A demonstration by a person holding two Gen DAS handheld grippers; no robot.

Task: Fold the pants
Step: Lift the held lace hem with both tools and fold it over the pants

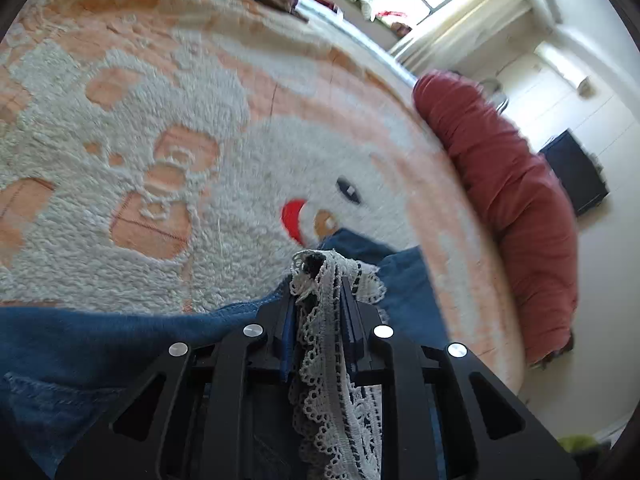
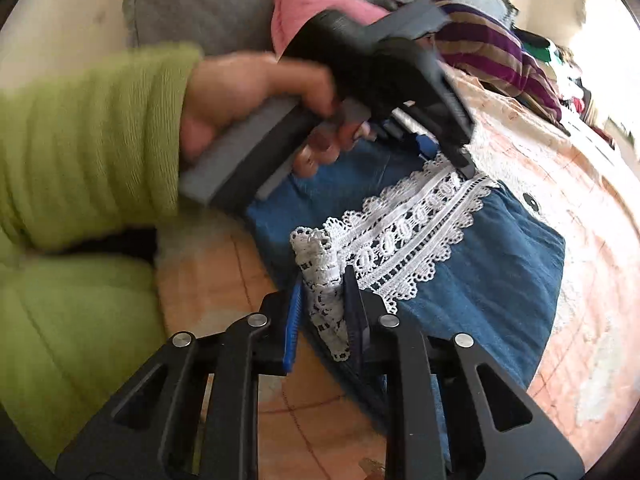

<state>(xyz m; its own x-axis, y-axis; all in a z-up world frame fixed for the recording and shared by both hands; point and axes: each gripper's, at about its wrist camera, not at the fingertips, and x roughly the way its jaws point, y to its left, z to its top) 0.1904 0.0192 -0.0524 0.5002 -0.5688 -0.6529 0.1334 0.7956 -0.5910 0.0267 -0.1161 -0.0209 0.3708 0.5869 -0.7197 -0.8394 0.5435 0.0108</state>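
Blue denim pants [image 1: 80, 340] with a white lace hem [image 1: 332, 380] lie on a fluffy orange and white blanket [image 1: 200, 120]. My left gripper [image 1: 318, 284] is shut on a bunched end of the lace. In the right wrist view, my right gripper [image 2: 323, 274] is shut on the near corner of the lace hem [image 2: 412, 224], with blue denim [image 2: 500, 272] spread beyond it. The left gripper [image 2: 464, 164] shows there too, held by a hand [image 2: 248, 88] in a green sleeve [image 2: 88, 140], its tips down on the lace's far end.
A long red bolster [image 1: 512, 200] lies along the blanket's right edge, with the floor and a black box [image 1: 576, 176] beyond. A purple striped cloth [image 2: 492, 52], a pink pillow [image 2: 312, 4] and a grey cushion [image 2: 200, 0] sit behind the pants.
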